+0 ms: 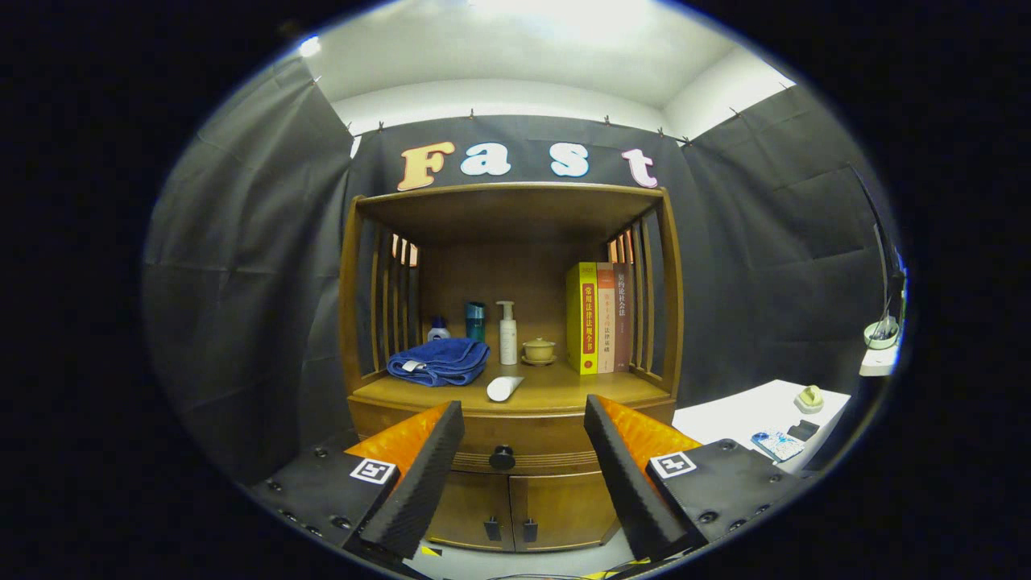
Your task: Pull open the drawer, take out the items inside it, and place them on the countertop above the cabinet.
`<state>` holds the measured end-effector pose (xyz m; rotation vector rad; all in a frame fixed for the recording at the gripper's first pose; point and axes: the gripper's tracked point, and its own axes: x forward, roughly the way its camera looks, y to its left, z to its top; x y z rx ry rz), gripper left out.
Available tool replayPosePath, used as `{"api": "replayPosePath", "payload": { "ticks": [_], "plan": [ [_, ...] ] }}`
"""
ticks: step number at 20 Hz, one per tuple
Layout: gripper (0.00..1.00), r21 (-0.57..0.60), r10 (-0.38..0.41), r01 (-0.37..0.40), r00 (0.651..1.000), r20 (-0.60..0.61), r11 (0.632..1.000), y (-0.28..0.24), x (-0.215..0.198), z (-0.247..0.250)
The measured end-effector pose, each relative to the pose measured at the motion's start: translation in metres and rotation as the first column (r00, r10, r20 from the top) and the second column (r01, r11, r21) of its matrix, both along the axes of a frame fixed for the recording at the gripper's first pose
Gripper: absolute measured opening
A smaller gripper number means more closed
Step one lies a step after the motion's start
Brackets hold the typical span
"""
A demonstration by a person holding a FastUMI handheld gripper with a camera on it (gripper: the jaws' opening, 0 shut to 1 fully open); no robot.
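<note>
A wooden cabinet (515, 435) stands ahead of me with a drawer (527, 445) closed under its countertop (556, 393). The drawer's round dark knob (502, 457) lies beyond my fingers, slightly left of the midline. My gripper (523, 419) is open, its fingers spread wide with nothing between them, some way back from the drawer front. On the countertop lie a folded blue towel (439, 361) and a white tube (503, 388). What the drawer holds is hidden.
At the back of the shelf stand a small bottle (438, 329), a teal cup (475, 321), a white pump bottle (507, 333), a lidded yellow cup (538, 351) and three books (600, 317). Two cabinet doors (523, 509) sit below the drawer. A white table (765, 419) with small items stands right.
</note>
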<state>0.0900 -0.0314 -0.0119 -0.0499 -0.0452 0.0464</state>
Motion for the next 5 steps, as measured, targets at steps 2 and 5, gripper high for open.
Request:
{"api": "replayPosePath", "payload": {
  "ticks": [2, 5],
  "plan": [
    [0.99, 0.003, 0.003, -0.003, 1.0, 0.019, 1.0, 0.0011, -0.0002, 0.0047],
    [0.99, 0.007, 0.007, -0.007, 0.999, 0.053, 1.0, -0.0007, -0.0006, 0.0121]
  ]
}}
